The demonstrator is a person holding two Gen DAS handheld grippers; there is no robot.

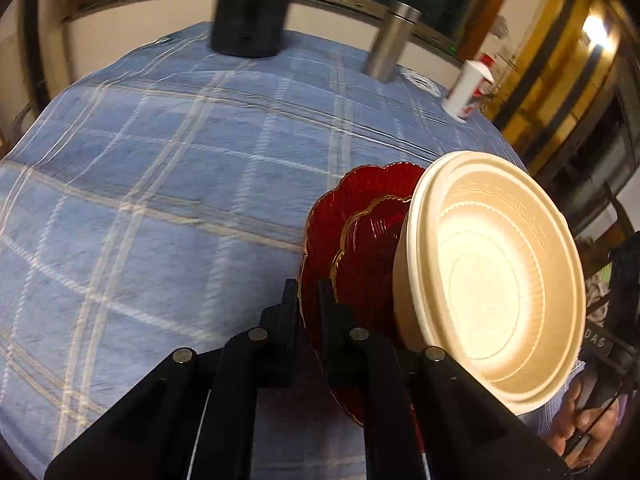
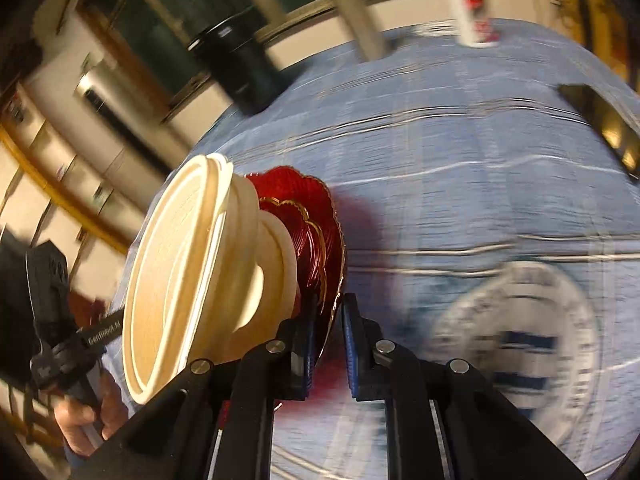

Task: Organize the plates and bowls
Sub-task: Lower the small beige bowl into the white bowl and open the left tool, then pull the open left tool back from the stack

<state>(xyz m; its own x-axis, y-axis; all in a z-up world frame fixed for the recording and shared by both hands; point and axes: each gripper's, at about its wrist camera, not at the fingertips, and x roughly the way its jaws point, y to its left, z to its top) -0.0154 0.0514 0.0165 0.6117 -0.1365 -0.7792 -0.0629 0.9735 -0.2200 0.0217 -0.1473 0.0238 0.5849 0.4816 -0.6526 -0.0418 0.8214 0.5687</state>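
Two hand-held grippers pinched the rim of one red plate (image 1: 352, 240) from opposite sides: the left hand-held gripper (image 1: 309, 296) was clamped on one edge, the right hand-held gripper (image 2: 326, 312) on the other. Cream bowls (image 1: 492, 272) rested stacked on that plate, lifted clear above the surface (image 1: 160, 200). Beyond, blue checked cloth lay open across the middle. A black cylinder (image 1: 250, 12), a steel flask (image 1: 390, 40) and a white cup (image 1: 468, 88) stood along the far edge. A blue-patterned plate (image 2: 516, 344) lay blurred near the right hand-held gripper.
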